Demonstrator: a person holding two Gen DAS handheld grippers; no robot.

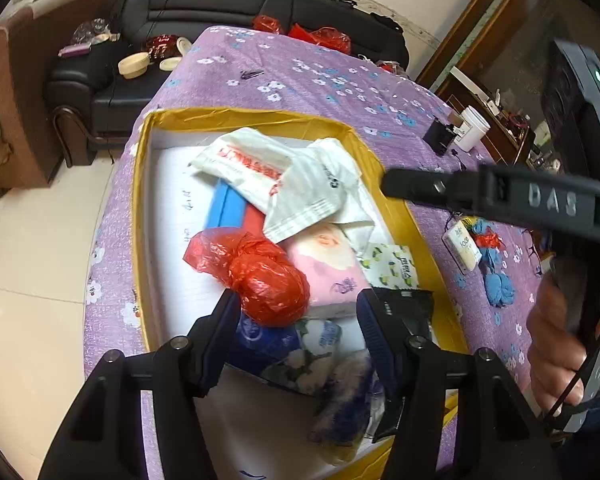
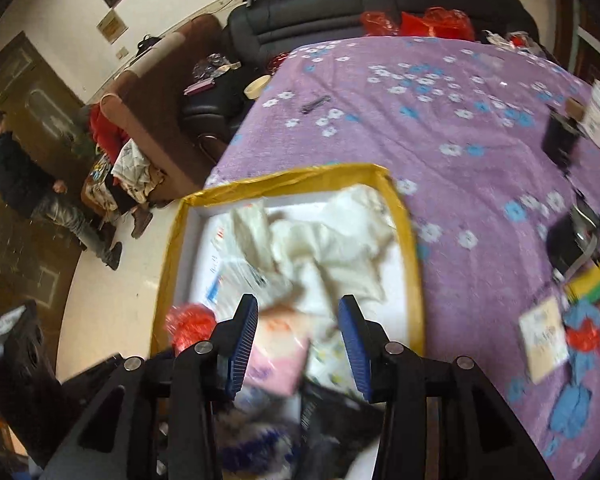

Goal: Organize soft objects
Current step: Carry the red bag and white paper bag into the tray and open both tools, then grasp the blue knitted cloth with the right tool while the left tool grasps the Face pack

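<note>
A yellow-rimmed box (image 1: 260, 116) with a white inside holds the soft things. These are crumpled white plastic bags (image 1: 284, 176), a knotted red plastic bag (image 1: 268, 284), a pink tissue pack (image 1: 328, 264) and a blue flowered pack (image 1: 296, 344). My left gripper (image 1: 300, 316) hangs open just over the red bag and the pink pack, and its pads press on nothing. One black finger (image 1: 416, 186) of my right gripper reaches over the box's right rim. In the blurred right wrist view, my right gripper (image 2: 298, 328) is open above the pink pack (image 2: 276, 356), with the red bag (image 2: 190, 324) to its left.
The box (image 2: 284, 184) sits on a purple flowered tablecloth (image 2: 440, 128). To its right lie a blue cloth (image 1: 498, 284) with a card tag (image 1: 462, 248), a white cup (image 1: 474, 128) and a small black box (image 1: 440, 136). A black sofa (image 1: 204, 8) stands behind. A person (image 2: 24, 184) stands at far left.
</note>
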